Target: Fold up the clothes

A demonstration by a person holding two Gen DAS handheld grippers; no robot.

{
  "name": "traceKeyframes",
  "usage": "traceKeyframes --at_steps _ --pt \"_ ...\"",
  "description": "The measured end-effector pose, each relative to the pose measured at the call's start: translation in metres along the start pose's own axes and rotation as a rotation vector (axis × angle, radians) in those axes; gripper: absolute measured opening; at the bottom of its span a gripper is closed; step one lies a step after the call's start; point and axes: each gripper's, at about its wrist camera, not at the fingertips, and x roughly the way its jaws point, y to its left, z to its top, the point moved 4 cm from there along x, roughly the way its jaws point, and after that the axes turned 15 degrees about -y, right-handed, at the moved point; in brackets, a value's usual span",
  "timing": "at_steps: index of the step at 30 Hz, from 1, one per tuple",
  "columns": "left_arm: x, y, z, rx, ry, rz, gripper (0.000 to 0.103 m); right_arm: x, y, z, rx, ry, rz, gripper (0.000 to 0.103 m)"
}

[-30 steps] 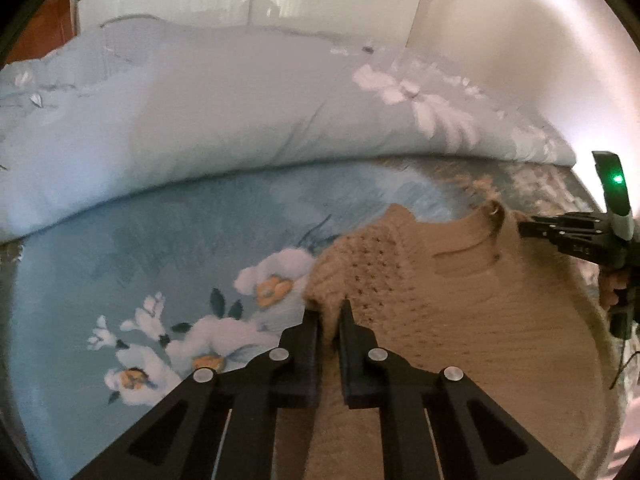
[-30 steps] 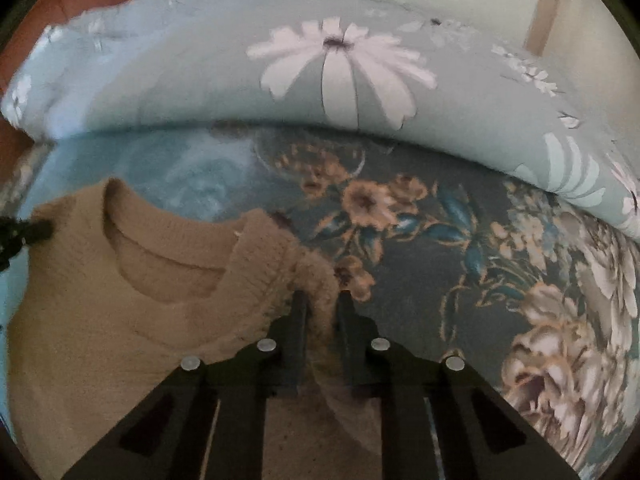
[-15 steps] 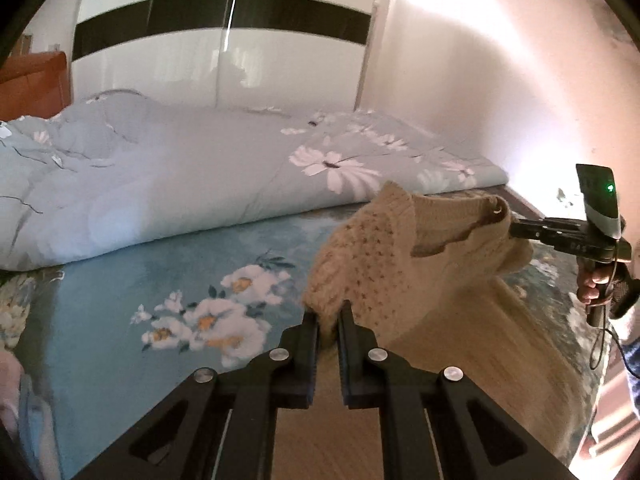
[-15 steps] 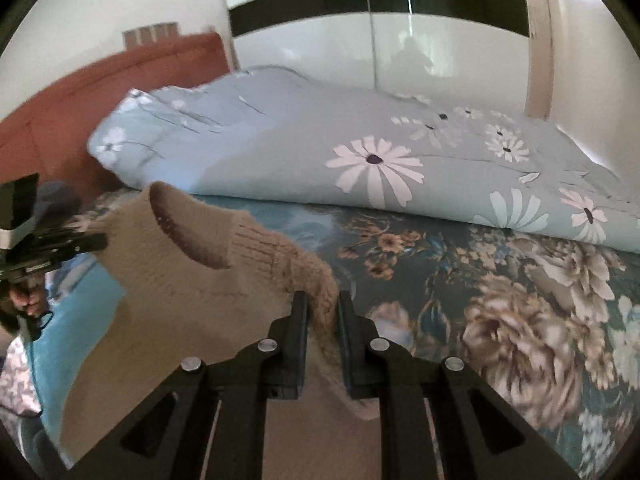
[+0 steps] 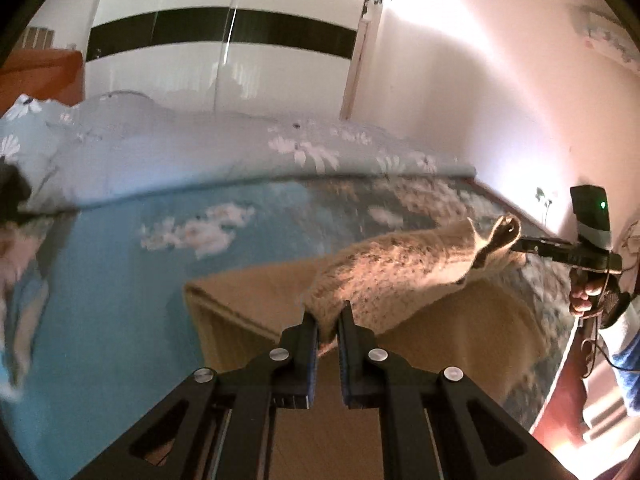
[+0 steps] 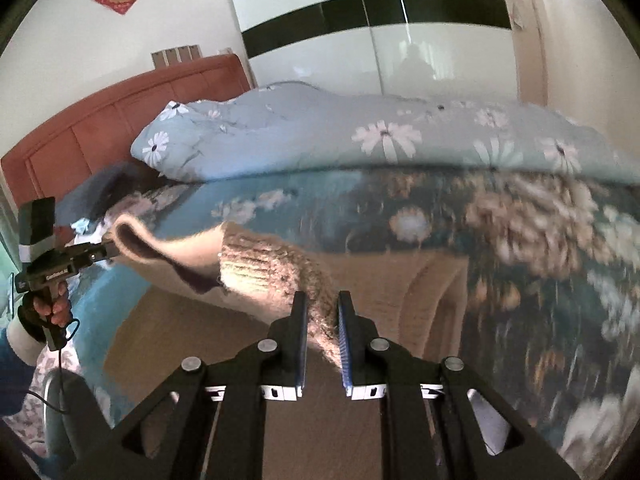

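A beige knit sweater [image 5: 400,276] is held up by its two shoulders above the bed, neck edge stretched between the grippers, body hanging down onto the floral sheet [image 5: 120,264]. My left gripper [image 5: 328,312] is shut on one shoulder. My right gripper [image 6: 322,304] is shut on the other shoulder of the sweater [image 6: 256,272]. The right gripper also shows at the far right of the left wrist view [image 5: 516,244]. The left gripper shows at the left of the right wrist view [image 6: 112,250].
A rolled light-blue daisy duvet [image 6: 360,144] lies along the far side of the bed. A red-brown headboard [image 6: 100,120] stands at the left. A white wardrobe with a black stripe [image 5: 224,48] is behind. A wall [image 5: 500,100] runs along the right.
Both grippers have lifted the sweater's shoulders up off the bed and drawn them back. The sweater body now hangs down and its lower part trails on the sheet.
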Motion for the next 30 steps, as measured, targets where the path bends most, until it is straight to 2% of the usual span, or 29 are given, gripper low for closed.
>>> traceKeyframes --at_steps 3,7,12,17,21,22,23,24,25,29,30 --pt "-0.011 -0.006 -0.034 -0.016 0.060 0.023 0.010 -0.009 0.007 -0.035 0.011 0.053 -0.006 0.015" --pt "-0.023 -0.006 -0.060 -0.077 0.089 0.051 0.009 -0.020 0.013 -0.073 0.036 0.100 -0.017 0.015" --pt "-0.023 -0.008 -0.070 -0.085 0.145 0.097 0.013 -0.024 0.015 -0.094 0.044 0.138 -0.045 0.015" --pt "-0.032 0.002 -0.082 -0.252 0.179 0.093 0.016 -0.028 0.022 -0.099 0.015 0.164 -0.088 0.019" --pt "-0.045 0.008 -0.088 -0.439 0.190 0.072 0.044 -0.036 0.026 -0.098 0.016 0.175 -0.125 0.021" --pt "-0.048 0.008 -0.089 -0.491 0.186 0.045 0.048 -0.040 0.026 -0.098 0.039 0.173 -0.122 0.022" --pt "-0.049 0.008 -0.089 -0.544 0.178 0.013 0.051 -0.044 0.026 -0.098 0.064 0.170 -0.118 0.028" --pt "-0.049 0.007 -0.090 -0.584 0.171 -0.008 0.058 -0.048 0.026 -0.098 0.089 0.166 -0.113 0.036" --pt "-0.049 0.006 -0.090 -0.621 0.164 -0.027 0.062 -0.052 0.025 -0.099 0.142 0.162 -0.097 0.039" --pt "-0.033 0.005 -0.097 -0.673 0.197 -0.016 0.063 -0.051 0.022 -0.107 0.321 0.161 -0.028 0.046" --pt "-0.029 0.006 -0.100 -0.699 0.209 -0.013 0.063 -0.050 0.019 -0.108 0.346 0.161 -0.033 0.047"
